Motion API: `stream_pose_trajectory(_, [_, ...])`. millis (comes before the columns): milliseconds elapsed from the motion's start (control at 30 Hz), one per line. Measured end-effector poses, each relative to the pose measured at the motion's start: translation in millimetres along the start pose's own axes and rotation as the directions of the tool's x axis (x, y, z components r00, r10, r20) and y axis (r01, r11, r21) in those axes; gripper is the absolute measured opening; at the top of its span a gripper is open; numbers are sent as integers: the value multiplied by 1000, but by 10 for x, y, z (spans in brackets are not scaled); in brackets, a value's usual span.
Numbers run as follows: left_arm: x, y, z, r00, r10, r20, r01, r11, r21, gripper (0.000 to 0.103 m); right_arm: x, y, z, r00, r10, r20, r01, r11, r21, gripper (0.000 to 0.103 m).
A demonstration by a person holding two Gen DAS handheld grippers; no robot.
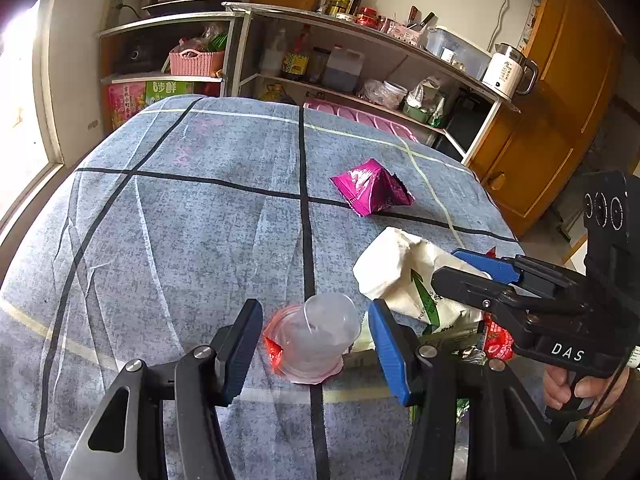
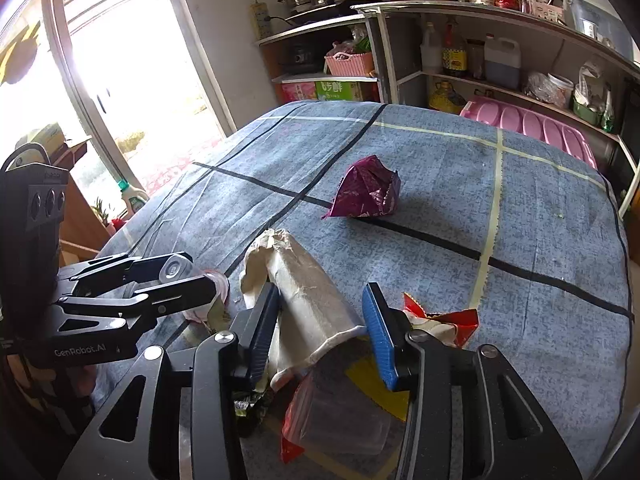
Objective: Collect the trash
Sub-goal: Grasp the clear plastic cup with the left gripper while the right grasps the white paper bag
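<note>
Your left tool (image 1: 314,344) sits with its fingers spread, straddling a clear plastic cup (image 1: 320,332) that lies tipped on the grey-blue checked cloth of the counter (image 1: 180,220); neither pad visibly touches the cup, so the tool is released around it. A red wrapper scrap (image 1: 274,350) peeks out under the cup's rim at about 9 o'clock of it. Your right tool (image 2: 320,328) is also spread wide, its fingers either side of a crumpled white paper bag (image 2: 304,280) that lies on the cloth; the left finger is just beside or touching the bag, though you cannot tell which, and the blue pad (image 2: 378,336) stands apart from it. At 3 o'clock of the bag lies a torn red and yellow foil packet (image 2: 448,320). Beneath the right tool, at 6 o'clock, a clear plastic bag with a red edge (image 2: 332,420) is in view. A crinkled magenta foil snack packet (image 2: 366,192) rests alone on the cloth at 12 o'clock, well apart from both tools. Behind the counter stands a metal shelf (image 1: 360,40) loaded with bottles.
</note>
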State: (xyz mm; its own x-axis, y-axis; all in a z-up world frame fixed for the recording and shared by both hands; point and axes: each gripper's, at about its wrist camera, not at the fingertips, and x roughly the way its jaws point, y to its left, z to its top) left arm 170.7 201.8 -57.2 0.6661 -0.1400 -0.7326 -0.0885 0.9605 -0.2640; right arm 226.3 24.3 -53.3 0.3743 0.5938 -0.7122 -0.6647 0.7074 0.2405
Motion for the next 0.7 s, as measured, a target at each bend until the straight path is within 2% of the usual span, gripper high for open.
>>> stream_pose_trajectory(67, [23,17,-9,1000,-2,-10,2,1000,-12,55,-2,45,-22,1000,-5,-1,5,1000,-20,41])
stream_pose_trajectory(167, [24,40,-17,1000,-9,-8,9,1000,-24,52,-13,73,-26,1000,-14,5,14,999,-35,32])
stream_pose_trajectory(200, [22,34,-19,1000,-7,-7,7,1000,-19,50,-16,81,-27,1000,-20,8,20,999,-38,29])
stream_pose_trajectory(233, [20,32,-22,1000,5,-4,-5,1000,-16,44,-21,85,-28,1000,-19,11,20,999,-38,27])
stream_pose_trajectory(300, [27,30,-23,1000,6,-8,-6,1000,-13,39,-15,93,-34,1000,-10,8,10,999,-40,18])
stream_pose_trajectory(333, [30,34,-26,1000,4,-10,-4,1000,-16,32,-1,117,-50,1000,-14,3,14,999,-52,17])
stream_pose_trajectory(433, [21,31,-26,1000,4,-5,-4,1000,-16,31,5,186,-72,999,-36,13,37,996,-87,17])
stream_pose_trajectory(567, [1,45,-31,1000,9,4,-9,1000,-25,31,-15,159,-70,999,-21,24,22,998,-61,16])
stream_pose_trajectory(700, [-40,70,-31,1000,7,13,-7,999,-35,31,-115,120,-63,997,-19,72,21,999,-34,16])
